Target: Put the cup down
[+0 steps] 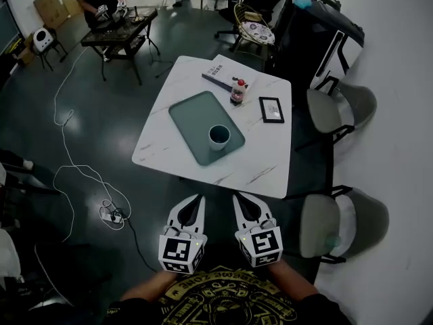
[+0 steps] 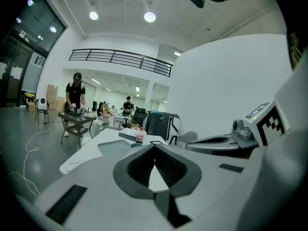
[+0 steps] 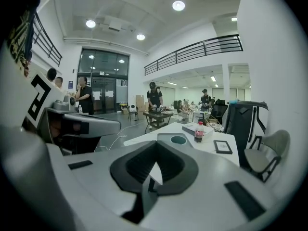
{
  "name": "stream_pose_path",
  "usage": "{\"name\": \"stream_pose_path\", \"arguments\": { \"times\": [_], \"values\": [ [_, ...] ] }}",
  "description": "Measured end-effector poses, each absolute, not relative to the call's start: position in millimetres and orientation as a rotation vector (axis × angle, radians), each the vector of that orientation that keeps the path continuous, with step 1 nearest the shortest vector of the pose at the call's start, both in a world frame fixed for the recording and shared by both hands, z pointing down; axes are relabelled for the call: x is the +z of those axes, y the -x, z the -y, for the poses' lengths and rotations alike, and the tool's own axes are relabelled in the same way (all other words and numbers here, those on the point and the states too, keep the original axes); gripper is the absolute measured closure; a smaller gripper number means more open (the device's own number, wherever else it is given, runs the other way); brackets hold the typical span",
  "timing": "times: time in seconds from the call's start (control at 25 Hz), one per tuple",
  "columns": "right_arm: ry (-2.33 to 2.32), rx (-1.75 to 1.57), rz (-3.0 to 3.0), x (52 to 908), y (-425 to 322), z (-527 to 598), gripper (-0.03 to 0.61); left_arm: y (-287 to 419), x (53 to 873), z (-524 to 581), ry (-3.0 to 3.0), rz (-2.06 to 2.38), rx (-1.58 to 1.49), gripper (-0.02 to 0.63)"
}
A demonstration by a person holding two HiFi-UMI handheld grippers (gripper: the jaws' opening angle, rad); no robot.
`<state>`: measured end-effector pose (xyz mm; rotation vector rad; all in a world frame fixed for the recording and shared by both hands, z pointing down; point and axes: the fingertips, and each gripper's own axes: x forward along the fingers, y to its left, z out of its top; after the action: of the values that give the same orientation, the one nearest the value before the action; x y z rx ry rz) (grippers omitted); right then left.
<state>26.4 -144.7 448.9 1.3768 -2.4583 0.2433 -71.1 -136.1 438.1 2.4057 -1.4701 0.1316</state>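
Cup (image 1: 218, 136) upright on grey tray (image 1: 189, 114), toward its right end, on white table (image 1: 267, 158). Behind tray: bottle (image 1: 237, 91), book (image 1: 222, 73), small frame (image 1: 271, 109). L gripper (image 1: 195, 200) & R gripper (image 1: 241, 200) side by side off table's near edge, well apart from cup. Jaws together on both, nothing betw. them.

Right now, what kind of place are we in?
Probably an open workshop or lab hall: a black-railed upper balcony, a person working at a dark table, and a long white cable on the dark floor.
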Motion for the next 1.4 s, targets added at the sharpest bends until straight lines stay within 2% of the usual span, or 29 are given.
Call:
{"name": "stream_pose_path", "arguments": {
  "times": [0.72, 1.4],
  "values": [
    [-1.235, 0.222, 2.583, 438.0, -105.1, 53.3, 0.572, 1.6, 416.4, 27.2, -2.328, 1.680, 0.121, 0.623],
    [-1.157, 0.244, 2.619, 442.1, -129.6, -49.3, 0.572, -18.2, 446.2, -78.5, -2.236, 1.731, 0.177, 0.623]
  ]
}}
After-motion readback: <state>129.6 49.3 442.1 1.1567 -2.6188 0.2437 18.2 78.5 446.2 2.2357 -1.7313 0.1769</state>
